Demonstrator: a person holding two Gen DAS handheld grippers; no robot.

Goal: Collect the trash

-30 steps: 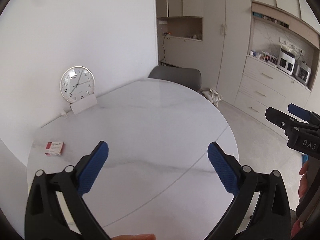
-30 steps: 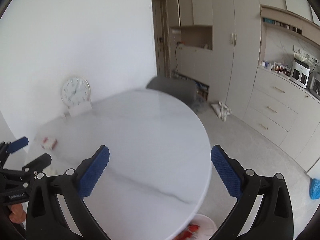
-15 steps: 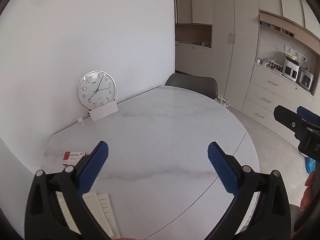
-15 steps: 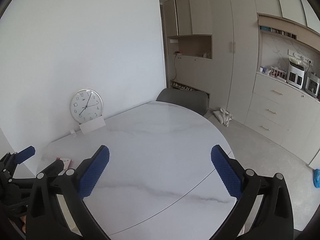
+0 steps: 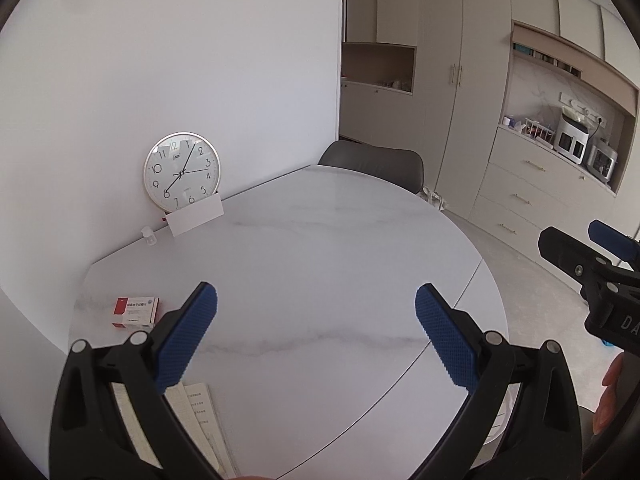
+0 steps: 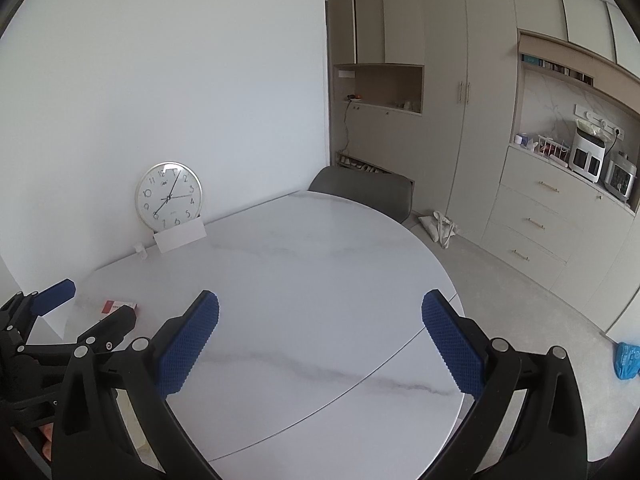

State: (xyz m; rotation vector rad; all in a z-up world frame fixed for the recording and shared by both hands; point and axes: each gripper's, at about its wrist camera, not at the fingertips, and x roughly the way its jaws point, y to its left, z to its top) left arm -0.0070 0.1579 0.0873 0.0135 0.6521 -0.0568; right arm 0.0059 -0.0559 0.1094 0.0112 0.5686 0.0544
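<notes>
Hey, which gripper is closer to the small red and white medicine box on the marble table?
Left. The left gripper hovers open with the red and white medicine box just off its left finger; the right gripper, also open, hangs farther over, beyond the left.

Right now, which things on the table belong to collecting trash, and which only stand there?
Likely trash (a judgement):
- red and white box
- printed paper leaflet
- small clear cup

Just there:
- wall clock
- white card
- grey chair

Both hand-held grippers are open and hold nothing.
</notes>
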